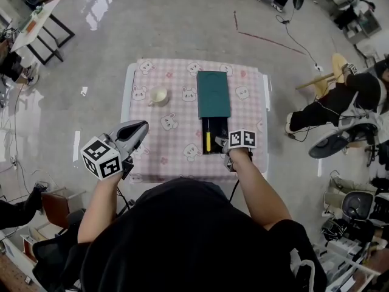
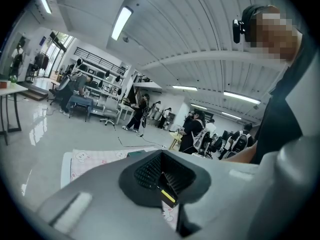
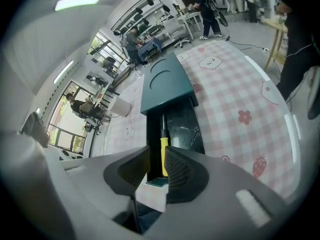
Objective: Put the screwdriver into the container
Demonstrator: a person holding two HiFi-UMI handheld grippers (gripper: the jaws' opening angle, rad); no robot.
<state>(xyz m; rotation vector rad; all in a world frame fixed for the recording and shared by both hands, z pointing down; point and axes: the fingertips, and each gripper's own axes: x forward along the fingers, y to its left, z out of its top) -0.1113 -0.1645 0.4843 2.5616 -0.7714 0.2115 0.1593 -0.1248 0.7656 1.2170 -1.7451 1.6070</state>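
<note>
Here's the surface, draped in a pink checked cloth with little animal prints, and right of its middle lies the container, a long dark box. Its teal lid covers the far half, and the near half shows as an open black tray.

Off to the container's right, out on the floor, a person in black bends over beside a wooden stool, well apart from the box.

The right gripper sits at the container's near end, touching nothing that can be made out. In the right gripper view its fingers stand a little apart with nothing gripped, and the open tray lines up beyond the gap.

The left gripper hangs well to the container's left, over the front of the cloth. In its own view the fingers are pressed together and empty.

A pale cup stands to the left of the container, level with the lid and well apart from it.

And the screwdriver lies inside the container's open half, along its left wall. Its yellow handle is nearest the right gripper, and its shaft points under the lid.
</note>
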